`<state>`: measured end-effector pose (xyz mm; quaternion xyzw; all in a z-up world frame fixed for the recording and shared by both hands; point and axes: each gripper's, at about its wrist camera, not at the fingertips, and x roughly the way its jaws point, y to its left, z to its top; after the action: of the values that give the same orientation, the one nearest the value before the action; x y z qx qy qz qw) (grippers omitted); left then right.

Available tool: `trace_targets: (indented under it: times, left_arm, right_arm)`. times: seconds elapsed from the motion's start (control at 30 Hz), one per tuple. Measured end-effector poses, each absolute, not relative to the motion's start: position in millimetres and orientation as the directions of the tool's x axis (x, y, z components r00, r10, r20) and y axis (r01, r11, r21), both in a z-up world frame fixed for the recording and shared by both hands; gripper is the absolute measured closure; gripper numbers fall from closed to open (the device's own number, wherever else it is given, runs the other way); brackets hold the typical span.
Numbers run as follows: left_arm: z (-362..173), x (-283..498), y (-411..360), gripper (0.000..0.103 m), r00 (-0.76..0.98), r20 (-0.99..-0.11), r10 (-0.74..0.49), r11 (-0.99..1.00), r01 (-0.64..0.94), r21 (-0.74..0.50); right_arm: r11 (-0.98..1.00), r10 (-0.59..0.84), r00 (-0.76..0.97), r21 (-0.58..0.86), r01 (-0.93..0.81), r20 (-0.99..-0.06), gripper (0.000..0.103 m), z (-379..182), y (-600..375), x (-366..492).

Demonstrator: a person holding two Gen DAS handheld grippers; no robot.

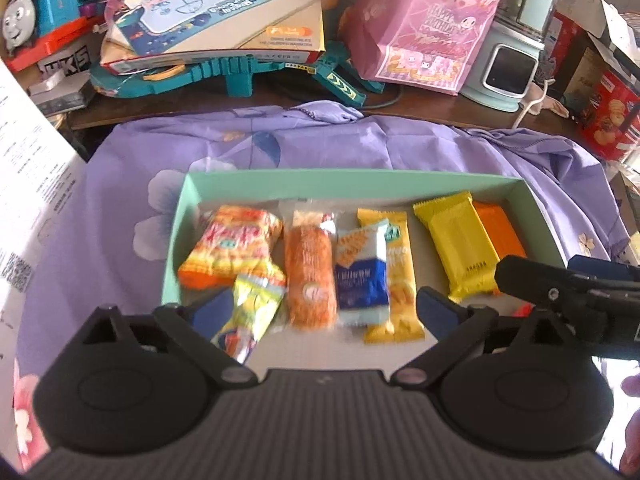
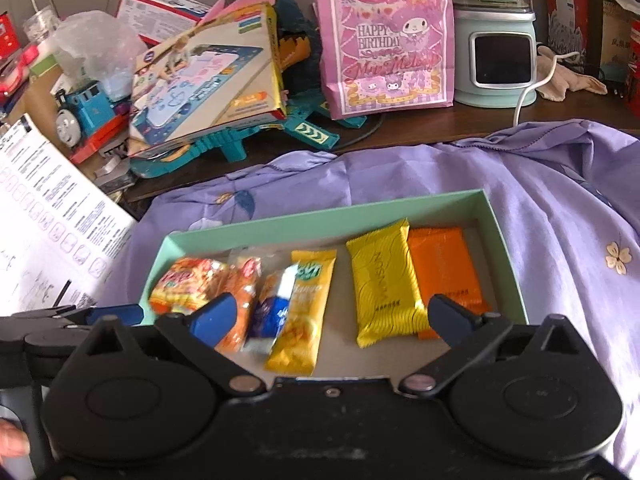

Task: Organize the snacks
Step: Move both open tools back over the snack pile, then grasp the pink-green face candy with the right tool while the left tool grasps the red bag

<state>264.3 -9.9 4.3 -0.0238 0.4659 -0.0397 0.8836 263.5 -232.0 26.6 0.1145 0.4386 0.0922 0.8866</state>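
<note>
A mint-green box [image 1: 182,216] lay on a purple cloth [image 1: 120,208] spread over the table [image 2: 420,128], and the snacks sat inside it in a rough row. From the left wrist view, an orange-and-yellow bag [image 1: 232,244] lay at the box's left end, with a small yellow packet [image 1: 250,308] overlapping its near corner. Next came an orange roll [image 1: 310,276], then a blue-and-white packet [image 1: 362,276] lying partly over a long yellow bar [image 1: 400,300]. Farther right, apart from these, a yellow pack [image 1: 456,240] rested with its edge over an orange pack [image 1: 500,232] by the right wall. The left hand-held gripper [image 1: 320,308] hung over the near side of the box with its jaws spread wide and nothing pinched; the small yellow packet lay just beside its left finger [image 1: 212,312]. The right hand-held gripper [image 2: 332,316] was likewise spread wide and empty, hovering over the near edge of the box, its fingers framing the middle snacks and the yellow pack. Part of it showed at the right edge of the left view. Behind the cloth stood a toy train [image 2: 80,104], a drawing-mat carton [image 2: 208,80], a pink gift bag [image 2: 392,40] and a pale-green appliance [image 2: 496,52]. A white printed sheet [image 2: 52,208] leaned at the left.
</note>
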Motion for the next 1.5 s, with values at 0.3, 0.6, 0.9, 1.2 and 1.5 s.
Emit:
trace_targets:
  times: [0.3,0.6,0.9,1.2,1.5]
  left_arm:
    - [4,200,-7,0.001,0.557,-0.823,-0.113,0.993,0.087,-0.078]
    - [-15,150,-2,0.0,0.532,-0.839,-0.116,0.991,0.122,-0.06]
    - [-47,128,9,0.017,0.477,-0.868,-0.136,0.988,0.125,-0.086]
    - [-58,126,29,0.026,0.486,-0.867,-0.11,0.993,0.089,-0.076]
    - [-63,127,49,0.028,0.486,-0.862,-0.14,0.99,0.085,-0.113]
  right_arm:
    - [0.963,0.257,0.596,0.252,-0.094,-0.761,0.0,36,-222,208]
    - [0.958,0.279,0.549,0.269,-0.102,-0.788,0.0,22,-217,161]
    - [0.952,0.297,0.47,0.297,-0.076,-0.831,0.024,-16,-203,143]
    - [0.941,0.336,0.421,0.315,-0.122,-0.842,0.034,-32,-184,142]
    - [0.927,0.374,0.385,0.33,-0.178,-0.844,0.045,-50,-163,156]
